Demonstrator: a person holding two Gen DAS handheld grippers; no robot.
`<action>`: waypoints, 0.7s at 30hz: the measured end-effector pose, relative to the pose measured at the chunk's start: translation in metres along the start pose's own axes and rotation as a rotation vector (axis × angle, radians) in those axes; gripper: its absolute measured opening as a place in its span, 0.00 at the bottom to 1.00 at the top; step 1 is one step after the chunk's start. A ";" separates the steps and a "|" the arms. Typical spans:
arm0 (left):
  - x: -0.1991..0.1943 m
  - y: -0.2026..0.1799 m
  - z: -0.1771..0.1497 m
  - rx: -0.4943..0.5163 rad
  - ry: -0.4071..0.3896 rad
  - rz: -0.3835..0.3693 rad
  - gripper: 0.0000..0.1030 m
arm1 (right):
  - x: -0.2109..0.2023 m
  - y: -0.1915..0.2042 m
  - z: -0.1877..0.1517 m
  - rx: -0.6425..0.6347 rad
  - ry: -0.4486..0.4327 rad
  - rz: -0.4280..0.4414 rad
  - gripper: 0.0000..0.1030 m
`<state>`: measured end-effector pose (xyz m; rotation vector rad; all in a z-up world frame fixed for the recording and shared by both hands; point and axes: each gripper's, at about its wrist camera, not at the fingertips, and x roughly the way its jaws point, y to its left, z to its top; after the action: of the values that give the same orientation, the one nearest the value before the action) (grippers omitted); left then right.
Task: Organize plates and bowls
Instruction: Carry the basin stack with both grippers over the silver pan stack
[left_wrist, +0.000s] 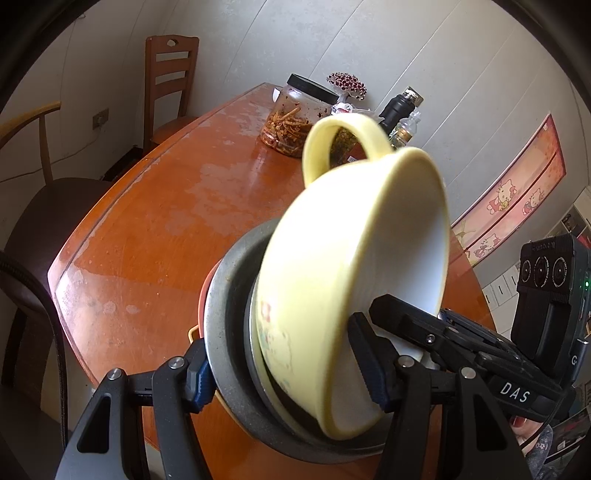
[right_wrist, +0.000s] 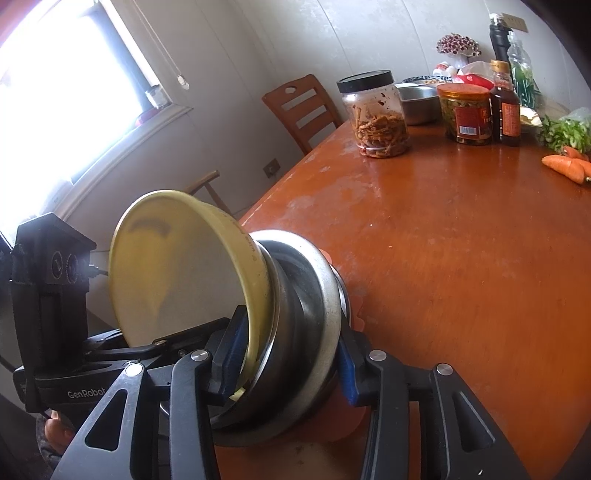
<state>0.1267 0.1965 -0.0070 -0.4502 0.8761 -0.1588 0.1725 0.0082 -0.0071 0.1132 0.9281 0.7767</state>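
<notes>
Left claw: the left claw clamped the nested stack across its rims, one blue pad on the grey metal bowl's outer rim, the other inside the yellow bowl.
Stack: a pale yellow ceramic bowl with a loop handle sat tilted inside a grey stainless-steel bowl, which nested in an orange plastic dish; the stack stood at the near edge of the bench.
Right claw: the right claw straddled the same stack from the other side, one pad inside the yellow bowl's rim, the other at the steel bowl's outer wall; whether the pads pressed, I cannot tell.
Behind: a clear plastic jar with a black lid, a red-lidded pickle jar, a dark sauce bottle and orange carrots stood well apart at the far end.
Bench: a worn orange-brown wooden bench, glossy, with pale scuffed patches.
Room: a brown wooden chair stood by the pale panelled wall.
</notes>
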 end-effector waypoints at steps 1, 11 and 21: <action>0.000 0.000 0.000 0.002 0.000 0.001 0.61 | -0.001 0.000 0.000 0.001 0.000 0.003 0.45; -0.002 -0.004 -0.003 0.021 0.003 0.016 0.62 | -0.005 0.004 -0.002 -0.006 -0.006 0.008 0.54; -0.007 -0.006 -0.004 0.039 -0.009 0.039 0.62 | -0.018 0.013 -0.003 -0.076 -0.074 -0.073 0.61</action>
<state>0.1196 0.1917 -0.0015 -0.3972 0.8710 -0.1373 0.1567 0.0047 0.0087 0.0415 0.8269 0.7348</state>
